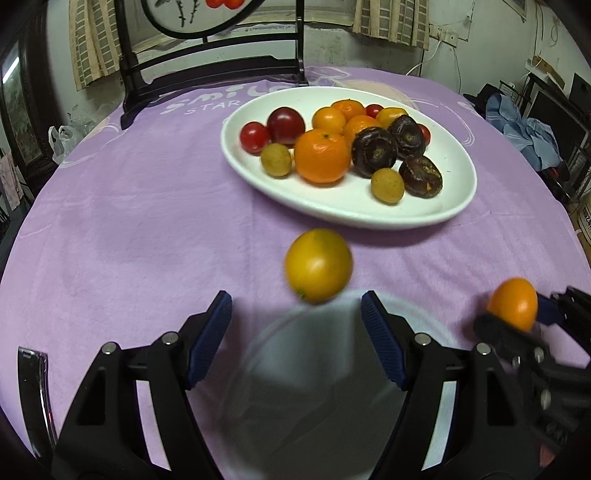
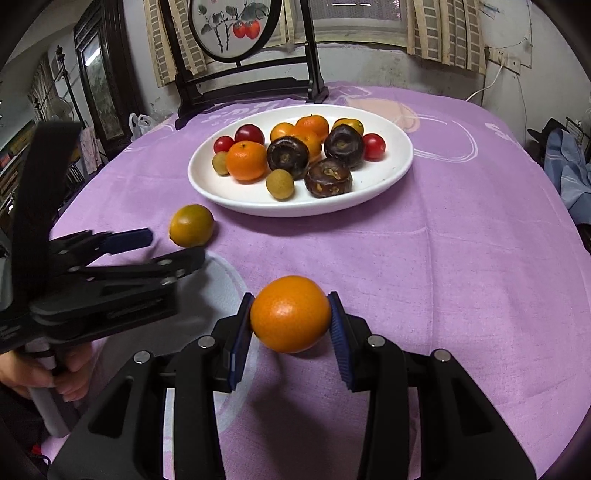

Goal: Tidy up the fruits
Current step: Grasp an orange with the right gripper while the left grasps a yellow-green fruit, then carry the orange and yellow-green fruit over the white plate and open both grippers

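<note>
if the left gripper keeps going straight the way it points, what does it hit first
Most likely the loose yellow-orange citrus fruit on the purple tablecloth, which lies just ahead of the open left gripper. The white oval plate of fruit comes after it. Depth is uncertain in the fisheye view.

A lived-in home: curtained window [image 2: 354, 22], purple tablecloth [image 2: 443, 258], dark wooden chair [image 2: 243, 88], painted round screen [image 2: 232, 26].

- Your left gripper [image 1: 295, 314] stands wide, nothing between its pads; a yellow-orange citrus [image 1: 318, 270] sits just ahead, blocking the straight path to the plate [image 1: 424, 210].
- Plate's near rim is bare; its back half is crowded with fruit.
- Open cloth [image 2: 461, 258] lies ahead of your right gripper [image 2: 291, 319], which clamps an orange [image 2: 291, 314].
</note>
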A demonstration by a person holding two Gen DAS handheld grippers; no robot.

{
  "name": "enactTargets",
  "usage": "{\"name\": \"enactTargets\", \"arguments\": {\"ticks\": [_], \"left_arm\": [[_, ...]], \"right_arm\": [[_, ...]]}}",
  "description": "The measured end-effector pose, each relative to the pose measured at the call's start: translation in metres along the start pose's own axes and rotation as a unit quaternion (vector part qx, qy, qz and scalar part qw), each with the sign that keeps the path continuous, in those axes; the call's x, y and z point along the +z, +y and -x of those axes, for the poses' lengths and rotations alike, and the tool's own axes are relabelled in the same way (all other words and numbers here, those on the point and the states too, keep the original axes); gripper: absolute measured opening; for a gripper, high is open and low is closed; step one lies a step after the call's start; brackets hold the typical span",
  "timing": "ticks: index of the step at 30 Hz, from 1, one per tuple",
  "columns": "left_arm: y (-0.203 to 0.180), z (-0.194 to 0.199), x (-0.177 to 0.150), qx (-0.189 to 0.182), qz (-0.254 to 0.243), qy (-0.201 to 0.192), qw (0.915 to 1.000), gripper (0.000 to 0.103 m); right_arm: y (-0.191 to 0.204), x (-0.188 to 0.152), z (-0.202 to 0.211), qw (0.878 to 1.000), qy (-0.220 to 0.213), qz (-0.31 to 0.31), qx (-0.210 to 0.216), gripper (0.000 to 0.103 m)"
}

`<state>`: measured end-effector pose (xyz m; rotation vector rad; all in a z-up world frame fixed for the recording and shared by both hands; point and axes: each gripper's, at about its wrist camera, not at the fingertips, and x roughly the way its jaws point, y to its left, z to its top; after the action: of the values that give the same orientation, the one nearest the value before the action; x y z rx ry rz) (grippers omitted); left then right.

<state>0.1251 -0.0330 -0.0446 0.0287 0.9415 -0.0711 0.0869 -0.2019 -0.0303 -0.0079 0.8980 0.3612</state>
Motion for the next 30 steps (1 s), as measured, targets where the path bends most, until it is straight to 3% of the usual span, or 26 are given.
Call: {"name": "enactTargets", "arguments": {"ticks": [2,4,7,9,10,22,30], "left_arm": [[-0.005,-0.005,0.006,0.004,-0.005,-0.003,1.0000,0.071],[-0.009,-0.011,0.011,0.012,-0.011,-0.003,0.9999,0.059],[-0.008,-0.018,0.017,0.004,-0.006,0.004,1.0000,0.054],[-0.008,-0.019,0.020,-0.002,-0.002,0.002,1.0000,0.041],[-0.007,-0.019,0.022,-0.012,0.001,0.002,0.9999,0.039],[-0.006,0.004,0.007,-0.027,-0.010,-0.005,0.9996,0.038],[0.000,0.029,-0.009,-0.016,-0.006,-0.014,0.9998,0.038]], "right_arm": [[-0.001,0.000,0.001,1.000,-0.001,-0.002,0.005,0.040],[-0.001,0.000,0.002,1.000,-0.001,-0.002,0.010,0.040],[0.000,0.001,0.003,1.000,-0.002,0.000,0.013,0.040],[0.000,0.001,0.003,1.000,-0.002,0.000,0.014,0.040],[0.000,0.001,0.003,1.000,-0.004,0.000,0.012,0.040],[0.000,0.000,0.005,1.000,-0.009,0.003,0.014,0.040],[0.004,-0.001,0.008,1.000,-0.020,0.005,0.001,0.040]]}}
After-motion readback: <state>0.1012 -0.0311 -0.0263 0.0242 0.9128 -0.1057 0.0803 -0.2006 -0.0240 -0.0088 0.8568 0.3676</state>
